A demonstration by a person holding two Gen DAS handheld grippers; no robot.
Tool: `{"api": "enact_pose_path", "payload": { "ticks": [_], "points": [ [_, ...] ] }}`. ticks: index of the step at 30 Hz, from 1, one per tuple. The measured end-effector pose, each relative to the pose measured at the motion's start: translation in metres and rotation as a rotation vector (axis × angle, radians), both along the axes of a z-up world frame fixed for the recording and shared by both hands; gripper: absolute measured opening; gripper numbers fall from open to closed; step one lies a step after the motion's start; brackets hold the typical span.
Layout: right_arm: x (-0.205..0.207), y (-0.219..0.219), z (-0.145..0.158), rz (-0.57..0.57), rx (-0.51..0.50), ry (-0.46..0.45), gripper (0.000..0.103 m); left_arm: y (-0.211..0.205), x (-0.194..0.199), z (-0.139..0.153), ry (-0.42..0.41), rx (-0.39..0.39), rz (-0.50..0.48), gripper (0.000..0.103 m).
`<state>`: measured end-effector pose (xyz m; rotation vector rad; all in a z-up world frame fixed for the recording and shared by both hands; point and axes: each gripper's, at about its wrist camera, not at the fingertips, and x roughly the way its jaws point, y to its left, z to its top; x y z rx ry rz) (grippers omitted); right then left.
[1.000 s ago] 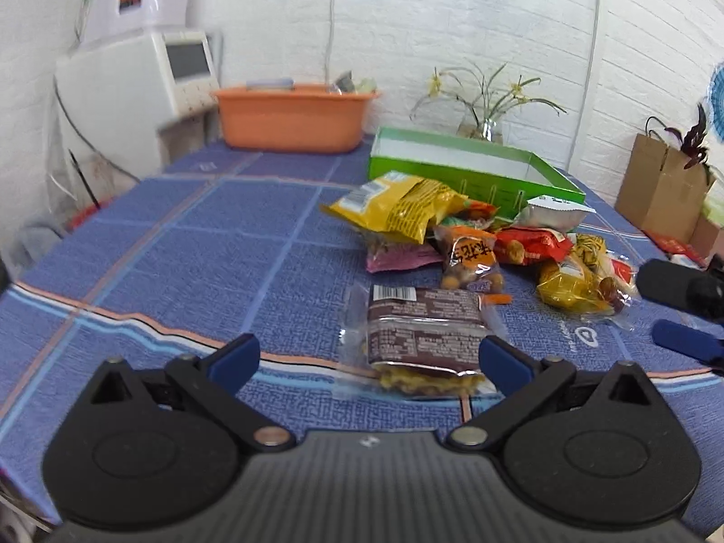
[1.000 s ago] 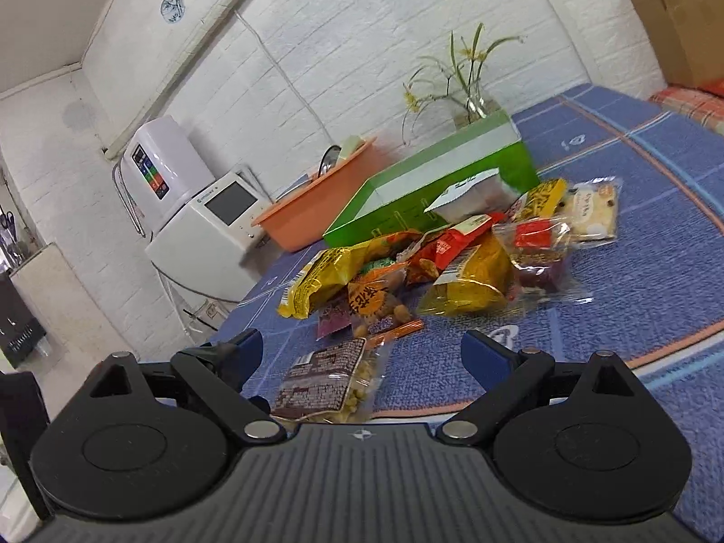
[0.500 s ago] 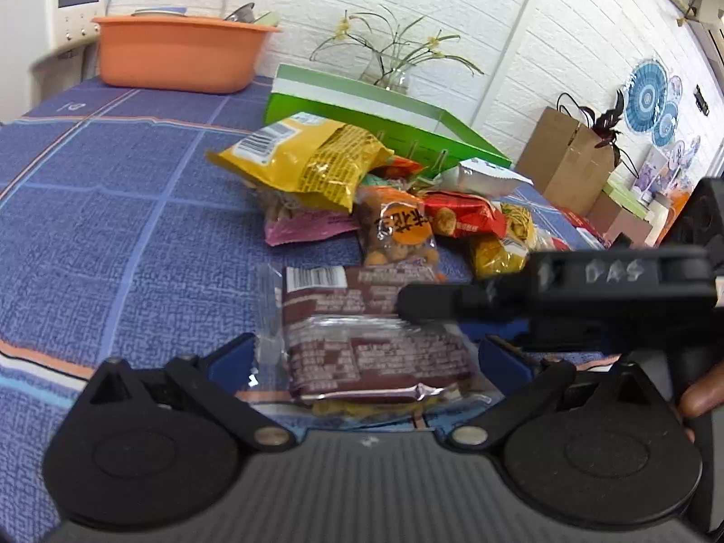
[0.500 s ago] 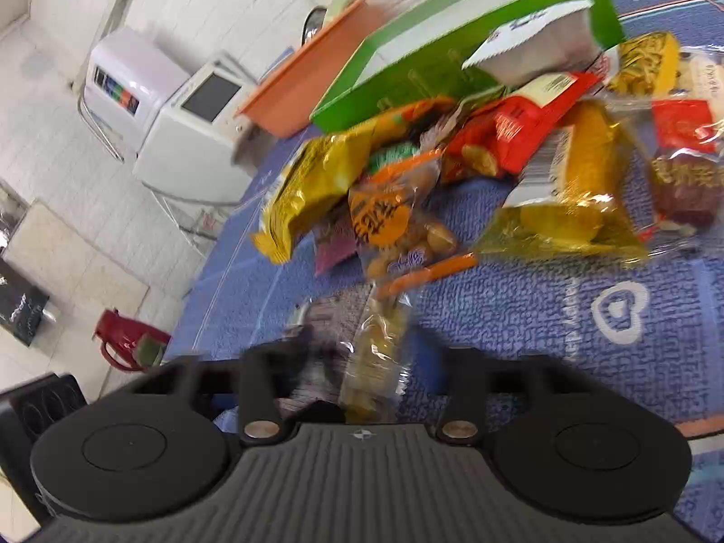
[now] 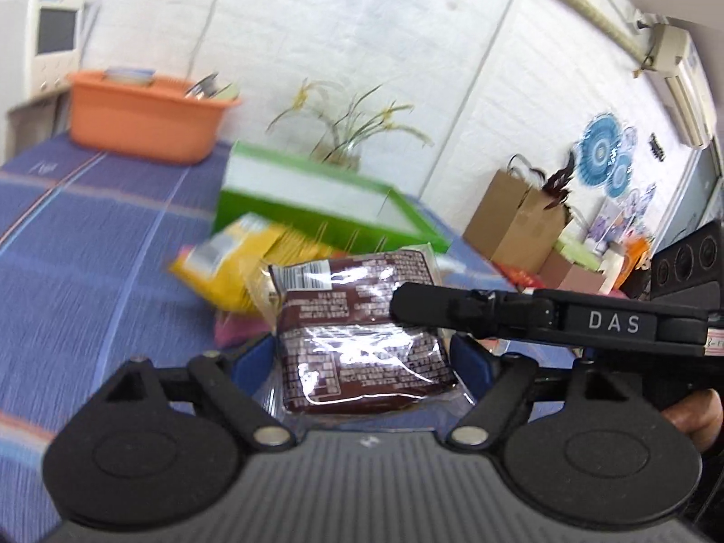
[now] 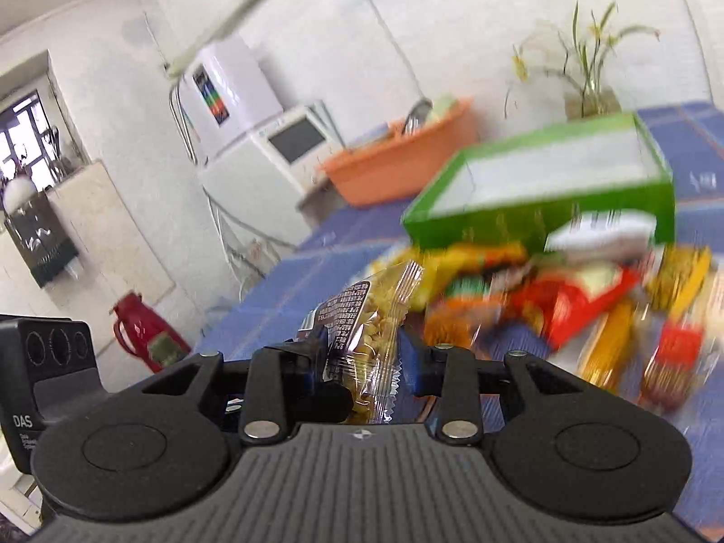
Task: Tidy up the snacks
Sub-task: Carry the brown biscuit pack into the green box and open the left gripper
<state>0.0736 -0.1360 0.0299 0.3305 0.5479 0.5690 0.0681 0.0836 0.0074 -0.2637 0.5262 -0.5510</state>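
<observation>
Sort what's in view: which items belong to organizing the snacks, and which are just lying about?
Job: brown snack packet, gripped by left gripper and right gripper; snack pile; green box.

Lying about: orange basin, flower vase, paper bag, red thermos.

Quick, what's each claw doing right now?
Left claw: closing around the brown snack packet; grip unclear.
Right claw: shut on the same packet.
</observation>
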Motion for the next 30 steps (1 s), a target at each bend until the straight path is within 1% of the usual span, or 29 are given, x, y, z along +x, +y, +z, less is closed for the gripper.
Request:
{"api": "enact_pose_path", "payload": {
  "ticks": [3,6,9,12,14,17,19,22,24,25,26,28,30],
  "points": [
    [0.022,-0.008,0.013,-0.012,0.008,-0.068,0.06,-0.014,0.024,0.019,-0.04,0.005,-0.016,0.08],
    [0.044,-0.022,0.027,-0.021,0.032,-0.125,0.06,-0.032,0.048,0.041,-0.104,0.046,-0.022,0.079],
    [0.072,-0.04,0.039,-0.03,0.074,-0.149,0.061,-0.051,0.078,0.06,-0.154,0.093,-0.028,0.079],
    [0.105,-0.057,0.042,-0.042,0.112,-0.145,0.061,-0.068,0.119,0.069,-0.151,0.109,-0.025,0.079],
    [0.13,-0.068,0.04,-0.045,0.135,-0.121,0.063,-0.079,0.145,0.069,-0.149,0.121,-0.024,0.079],
    [0.162,-0.082,0.028,-0.047,0.167,-0.076,0.063,-0.093,0.176,0.056,-0.14,0.139,-0.002,0.08],
    [0.179,-0.089,0.013,-0.058,0.186,-0.048,0.064,-0.099,0.191,0.042,-0.112,0.119,0.012,0.08],
    [0.191,-0.097,-0.007,-0.072,0.198,-0.021,0.065,-0.103,0.211,0.021,-0.052,0.075,0.019,0.08],
    [0.195,-0.099,-0.015,-0.102,0.194,-0.011,0.066,-0.106,0.221,0.013,-0.017,0.08,0.015,0.081],
    [0.195,-0.101,-0.018,-0.121,0.201,-0.008,0.071,-0.104,0.224,0.011,-0.016,0.067,0.021,0.081],
    [0.195,-0.101,-0.02,-0.132,0.209,-0.012,0.086,-0.102,0.227,0.009,-0.005,0.059,0.023,0.082],
    [0.193,-0.102,-0.018,-0.151,0.205,-0.039,0.103,-0.096,0.233,0.007,0.027,0.05,0.017,0.083],
    [0.191,-0.1,-0.015,-0.175,0.17,-0.064,0.103,-0.088,0.233,0.009,0.042,0.027,0.032,0.083]
  ]
}}
